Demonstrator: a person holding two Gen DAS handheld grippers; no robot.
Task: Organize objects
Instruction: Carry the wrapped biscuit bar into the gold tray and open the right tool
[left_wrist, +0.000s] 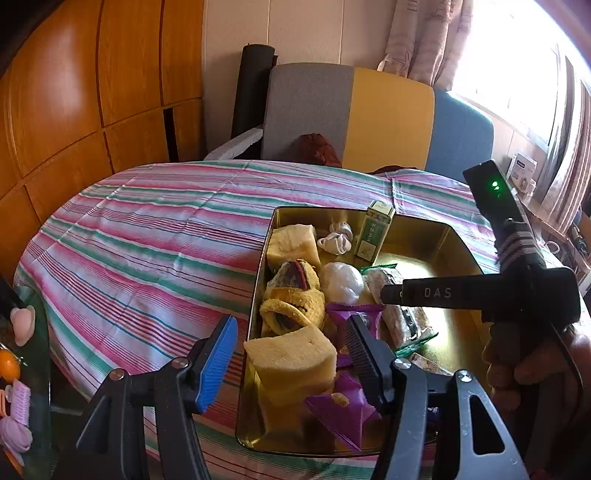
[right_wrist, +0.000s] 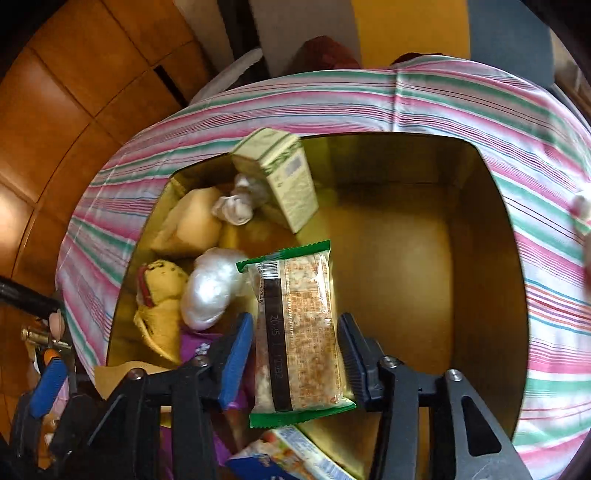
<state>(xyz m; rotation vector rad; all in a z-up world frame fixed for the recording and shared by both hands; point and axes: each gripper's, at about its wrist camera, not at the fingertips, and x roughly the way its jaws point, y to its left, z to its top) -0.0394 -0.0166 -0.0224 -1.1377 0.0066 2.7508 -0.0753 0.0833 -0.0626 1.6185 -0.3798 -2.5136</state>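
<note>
A gold tin (left_wrist: 454, 236) sits on the striped tablecloth (left_wrist: 147, 236), its left side packed with goods. My left gripper (left_wrist: 290, 325) hangs open above the tin's near end, over a yellow sponge block (left_wrist: 291, 358) and purple packets (left_wrist: 343, 410). My right gripper (right_wrist: 295, 321) points down into the tin (right_wrist: 406, 158). A green-edged snack packet (right_wrist: 295, 332) lies lengthwise between its fingers, which flank it closely without clearly pressing. A green box (right_wrist: 284, 177), a white plastic bundle (right_wrist: 210, 291) and yellow cloth (right_wrist: 159, 295) lie to the left.
The tin's right half (right_wrist: 406, 258) shows bare gold floor. A blue-and-white box (right_wrist: 291, 458) lies at its near edge. Chairs (left_wrist: 351, 110) stand behind the table. A glass side table (left_wrist: 33, 369) with hair clips is at the left. A hand (left_wrist: 535, 369) holds the right gripper.
</note>
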